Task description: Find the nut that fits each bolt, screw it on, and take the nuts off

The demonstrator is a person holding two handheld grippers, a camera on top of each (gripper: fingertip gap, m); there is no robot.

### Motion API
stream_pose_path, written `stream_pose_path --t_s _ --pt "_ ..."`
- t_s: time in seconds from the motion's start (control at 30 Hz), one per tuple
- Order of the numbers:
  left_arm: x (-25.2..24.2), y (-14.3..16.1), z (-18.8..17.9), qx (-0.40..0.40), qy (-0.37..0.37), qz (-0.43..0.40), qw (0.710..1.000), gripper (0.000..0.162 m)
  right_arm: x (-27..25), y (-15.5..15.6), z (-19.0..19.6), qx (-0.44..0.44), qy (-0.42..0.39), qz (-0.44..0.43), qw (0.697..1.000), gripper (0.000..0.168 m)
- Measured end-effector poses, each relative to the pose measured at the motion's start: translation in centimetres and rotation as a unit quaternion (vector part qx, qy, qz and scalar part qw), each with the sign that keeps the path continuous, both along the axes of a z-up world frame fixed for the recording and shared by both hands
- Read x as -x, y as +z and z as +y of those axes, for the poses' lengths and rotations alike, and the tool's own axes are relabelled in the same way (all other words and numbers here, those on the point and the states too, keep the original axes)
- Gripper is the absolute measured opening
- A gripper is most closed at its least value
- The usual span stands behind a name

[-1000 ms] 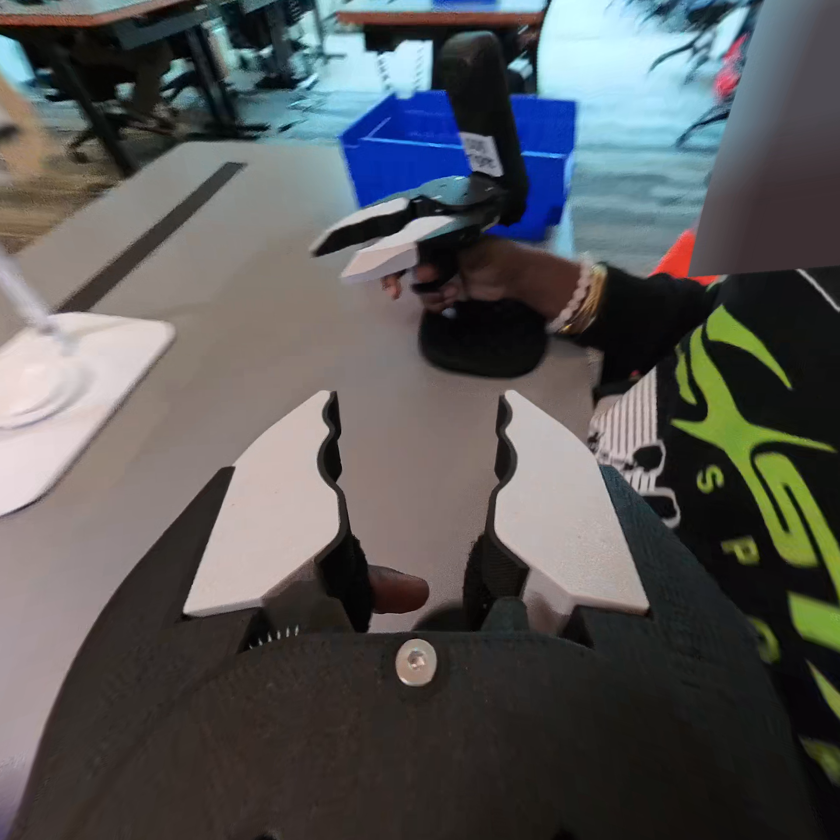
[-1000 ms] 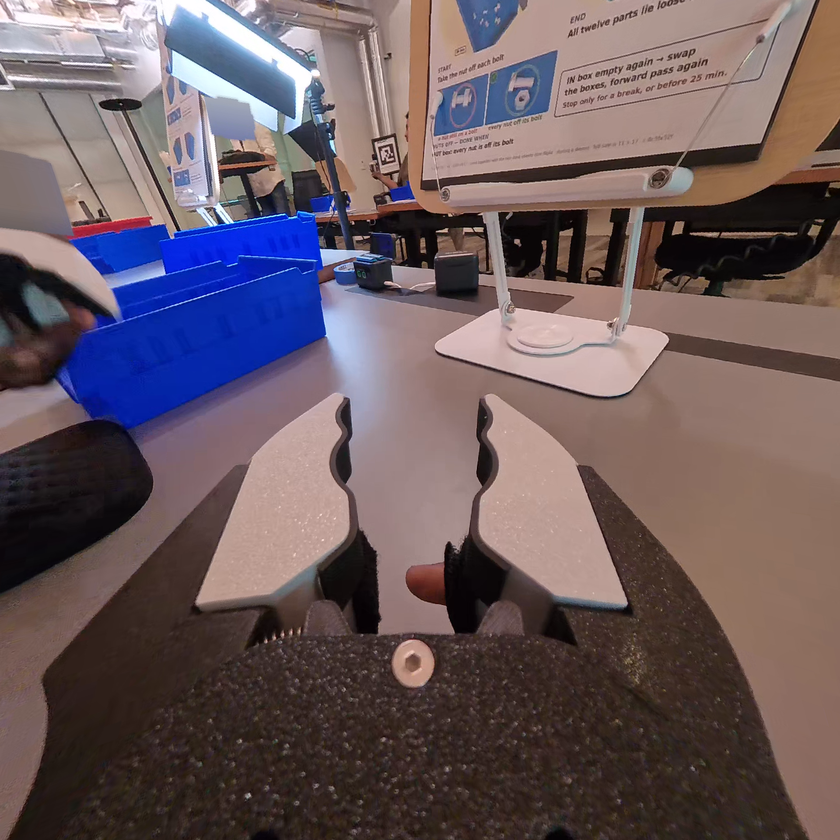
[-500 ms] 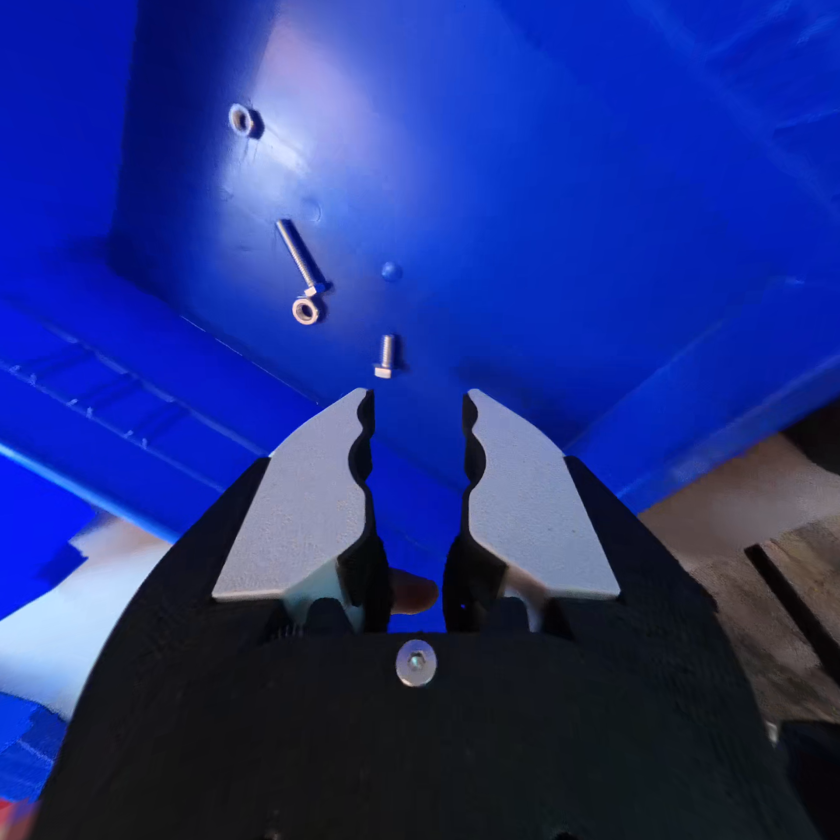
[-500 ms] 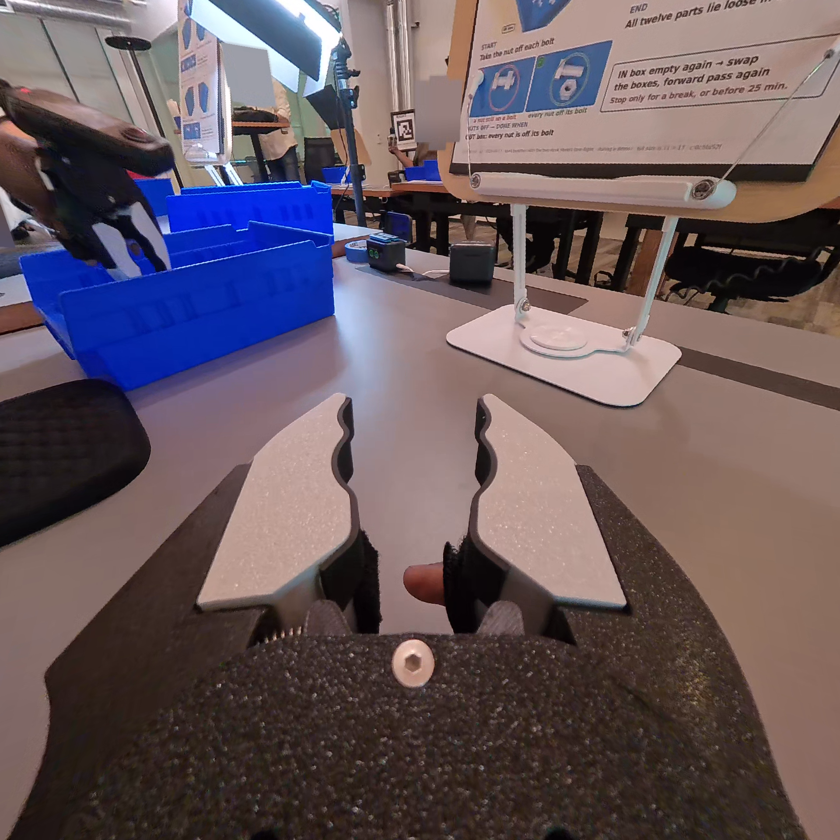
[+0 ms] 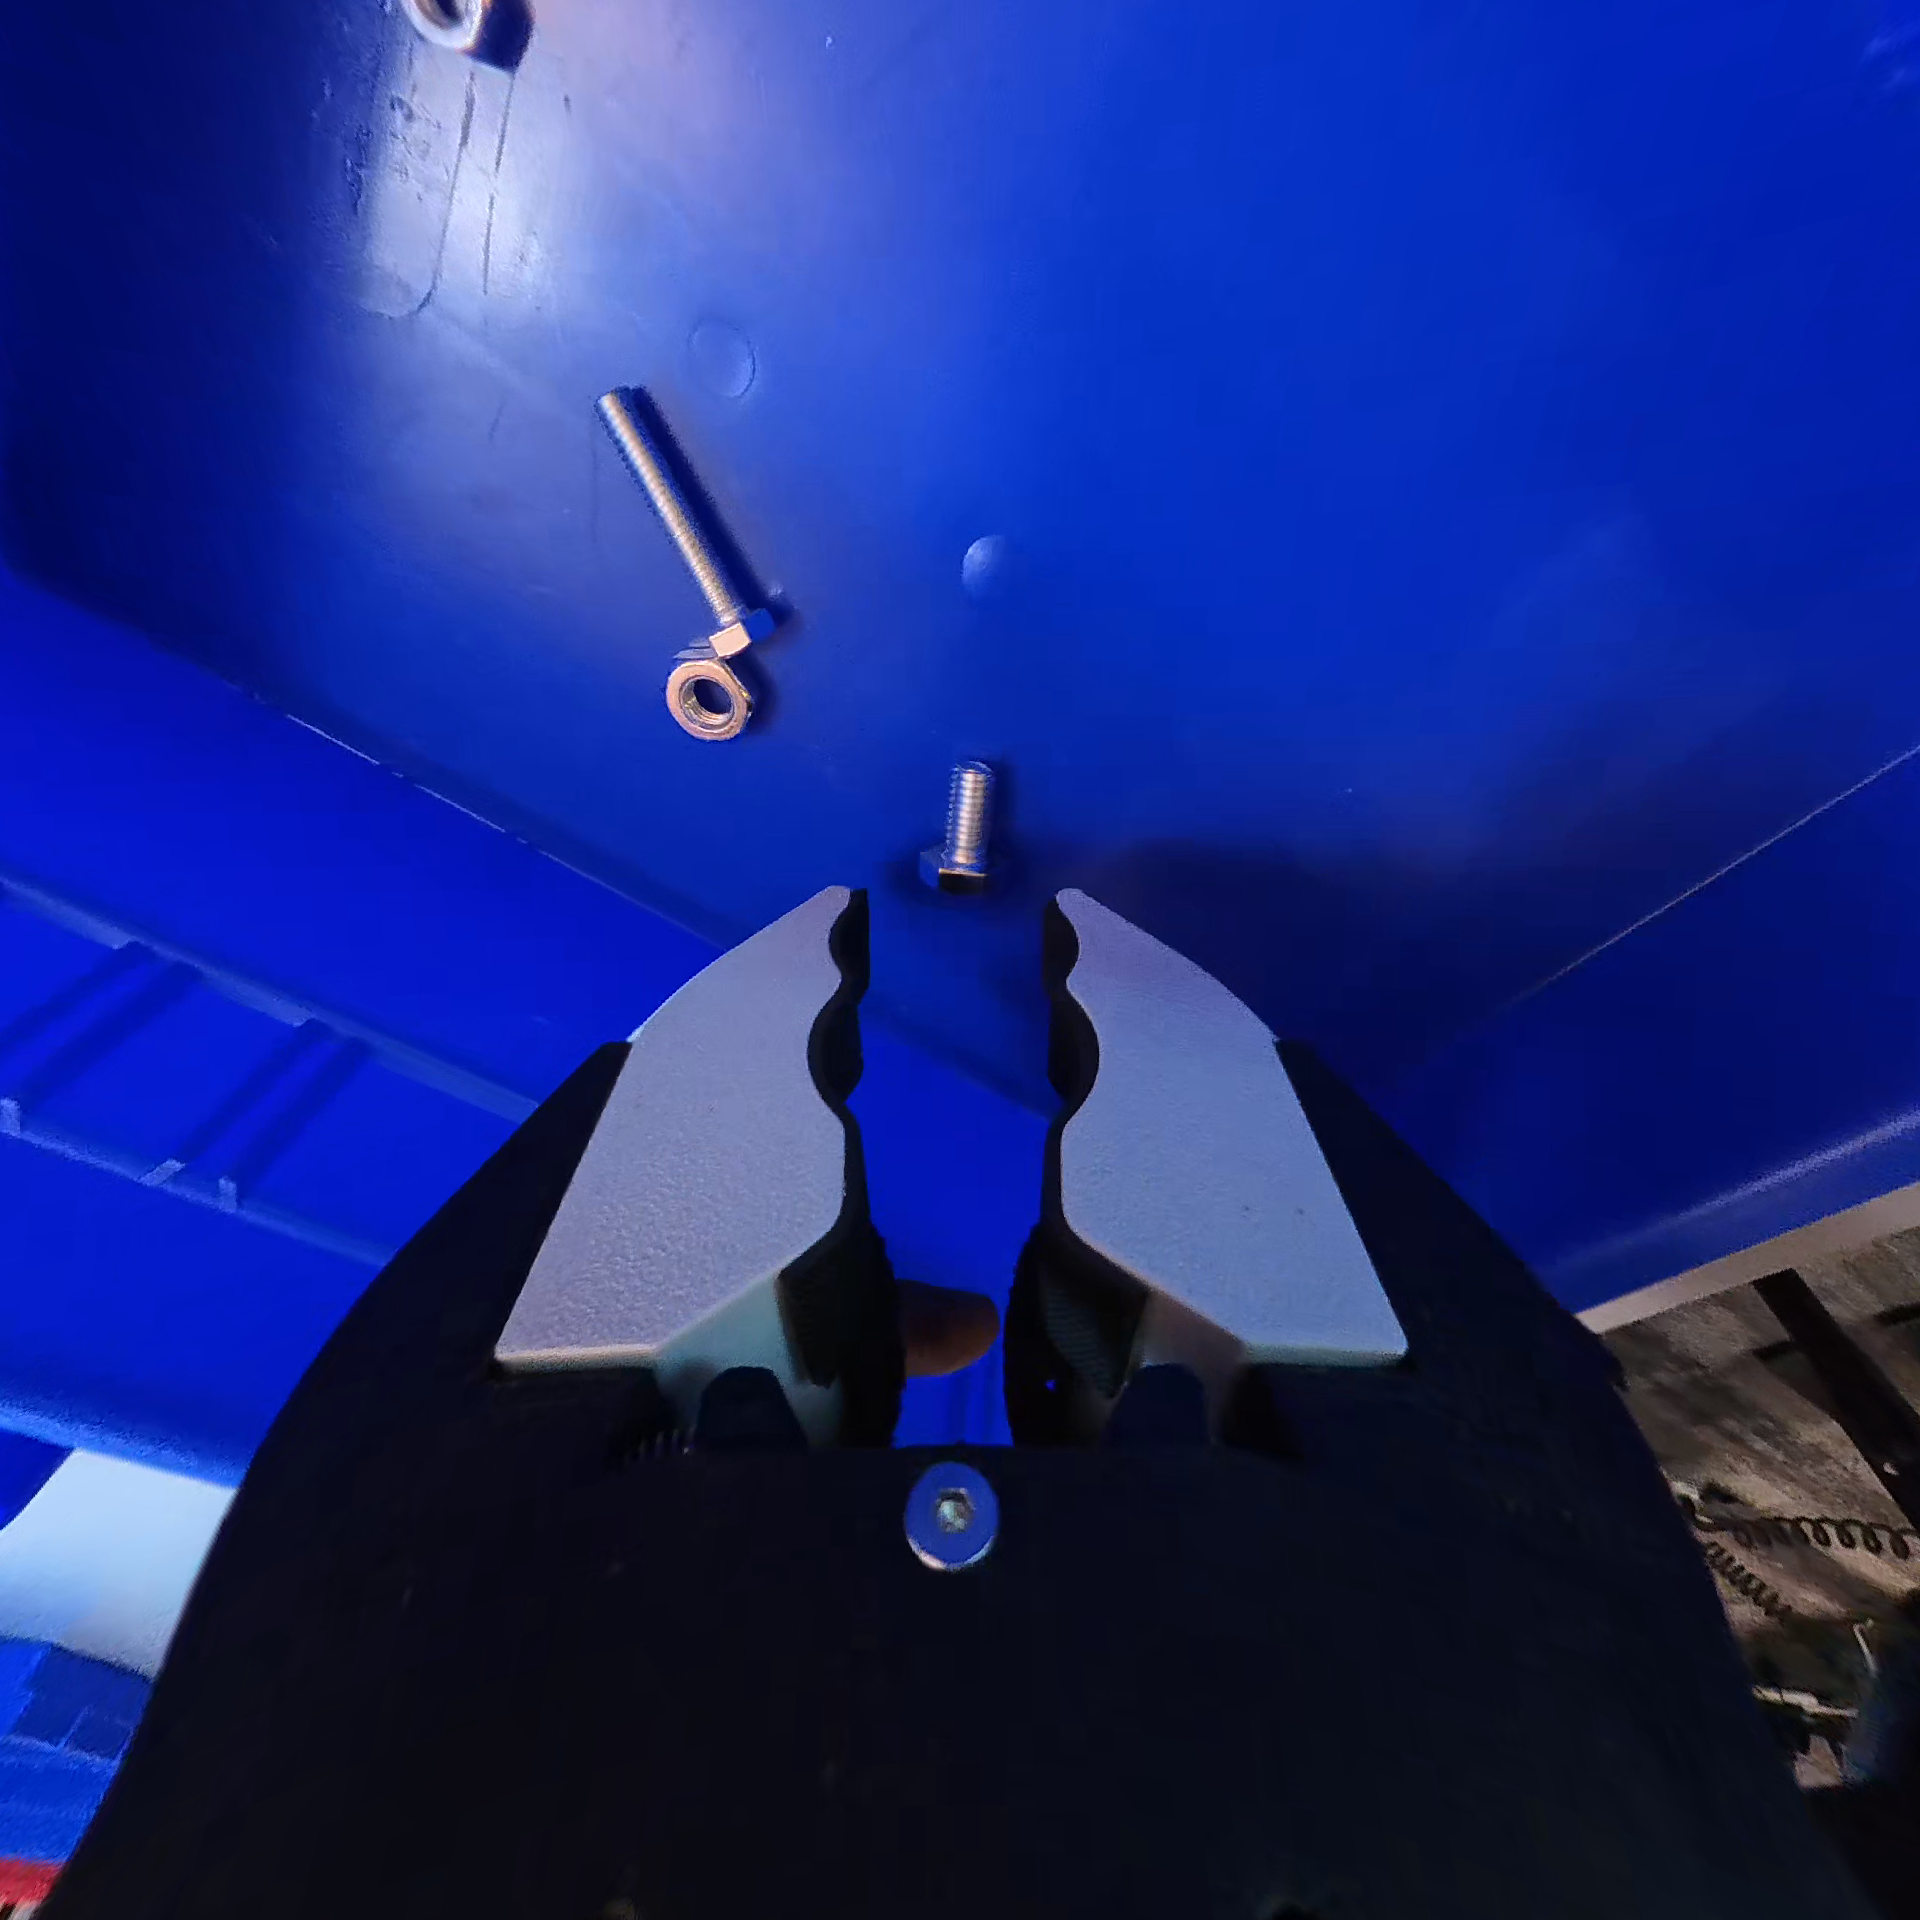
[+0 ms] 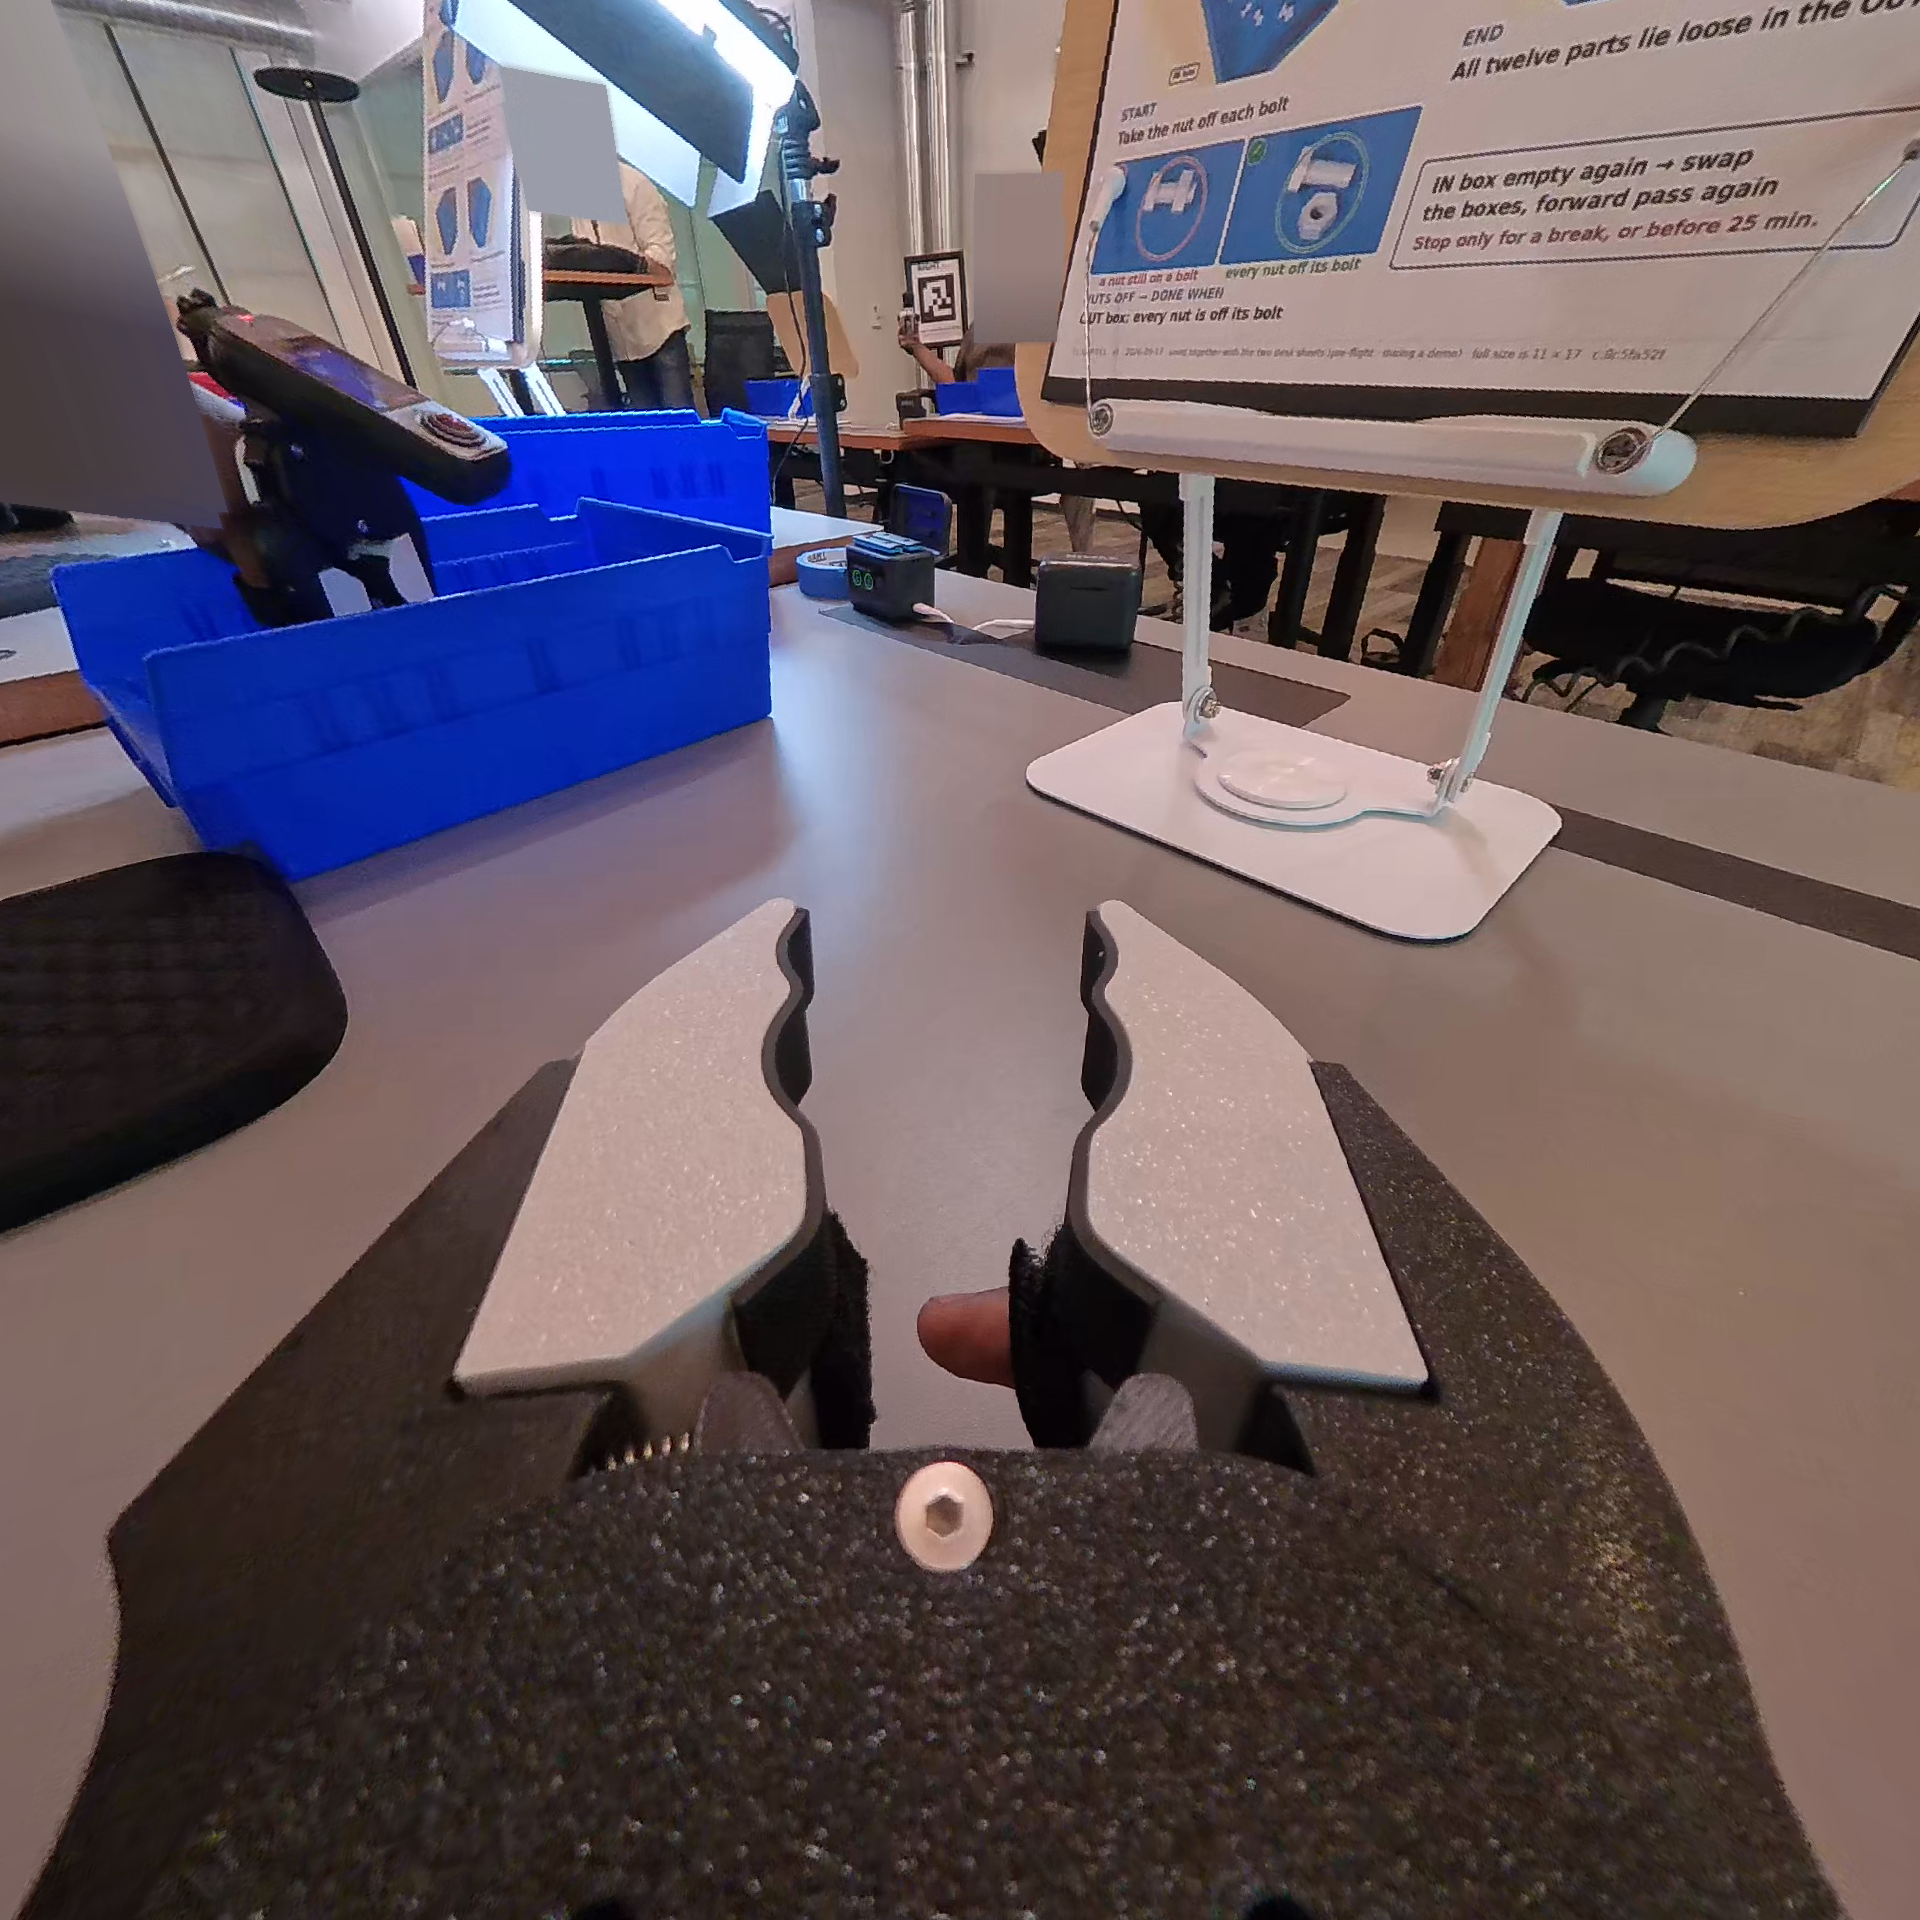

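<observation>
My left gripper (image 5: 954, 906) points down into a blue bin (image 5: 1351, 416). Its fingers are apart and hold nothing. A short bolt (image 5: 962, 828) lies on the bin floor just past the fingertips, in the middle of the frame. Up and to the left lies a long bolt (image 5: 677, 511), and a nut (image 5: 708, 699) sits touching its head. Another nut (image 5: 449, 15) peeks in at the top left edge.

My right gripper (image 6: 943, 940) is low over the gray table (image 6: 1558, 1143). Its fingers are apart too, with nothing between them. A white stand (image 6: 1299, 821) with a sign is at the upper right. A black pad (image 6: 145, 1018) lies at the left.
</observation>
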State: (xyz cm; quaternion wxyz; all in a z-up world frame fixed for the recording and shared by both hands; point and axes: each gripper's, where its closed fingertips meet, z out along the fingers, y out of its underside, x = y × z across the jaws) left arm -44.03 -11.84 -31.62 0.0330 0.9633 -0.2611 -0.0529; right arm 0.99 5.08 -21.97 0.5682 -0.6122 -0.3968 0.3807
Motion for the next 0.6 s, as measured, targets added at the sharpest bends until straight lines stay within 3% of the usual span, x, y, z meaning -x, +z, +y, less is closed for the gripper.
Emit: stream_pose_path --t_s 0.33,0.43,0.5,0.6 --pt "-0.1 -0.6 0.3 0.005 -0.016 0.003 1.0 0.032 0.1 -0.1 0.0 -0.003 -0.002 -0.005 1.0 0.05" --pt "-0.1 -0.8 0.3 0.013 -0.017 0.004 1.0 0.018 0.0 -0.1 0.1 -0.002 -0.003 -0.004 1.0 0.049" --pt "0.0 -0.8 0.0 0.021 -0.017 0.005 1.0 0.017 0.0 -0.1 0.1 -0.001 -0.003 -0.005 1.0 0.049" --pt "-0.4 0.3 0.9 -0.031 -0.01 -0.004 0.999 0.017 0.1 -0.2 0.1 0.0 -0.002 -0.006 1.0 0.049"
